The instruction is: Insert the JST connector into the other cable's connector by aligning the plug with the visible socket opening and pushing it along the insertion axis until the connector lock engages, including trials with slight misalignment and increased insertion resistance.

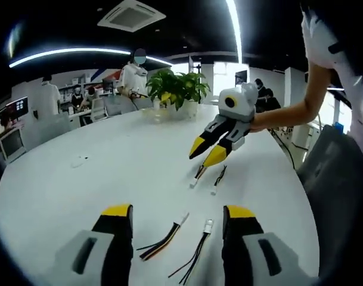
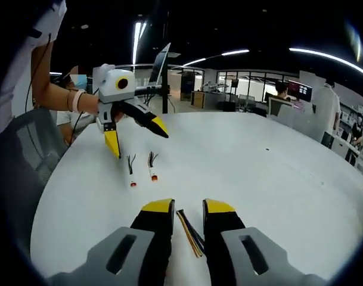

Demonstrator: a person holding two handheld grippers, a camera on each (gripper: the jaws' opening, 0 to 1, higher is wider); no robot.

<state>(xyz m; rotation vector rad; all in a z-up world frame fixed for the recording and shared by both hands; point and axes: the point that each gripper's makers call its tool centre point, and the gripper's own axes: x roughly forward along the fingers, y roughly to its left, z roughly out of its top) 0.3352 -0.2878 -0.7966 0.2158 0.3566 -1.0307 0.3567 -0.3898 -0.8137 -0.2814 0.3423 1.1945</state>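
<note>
Between left tongs (image 1: 176,221), two cables (image 1: 163,241) point away.

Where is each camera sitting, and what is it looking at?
Left gripper view: rides the left claw, facing two cables on the white table, the right claw and the person's forearm.
Right gripper view: rides the right claw, over one cable, facing the left claw.
Shared: table, cables.

You have wide bare room on the white surface (image 1: 98,173) to your left — only the potted plant (image 1: 178,89) stands at its far edge. The grey chair (image 1: 336,179) crowds your right side, and four short cables — two (image 1: 163,241) near, two (image 1: 208,176) further — lie between the grippers.
</note>
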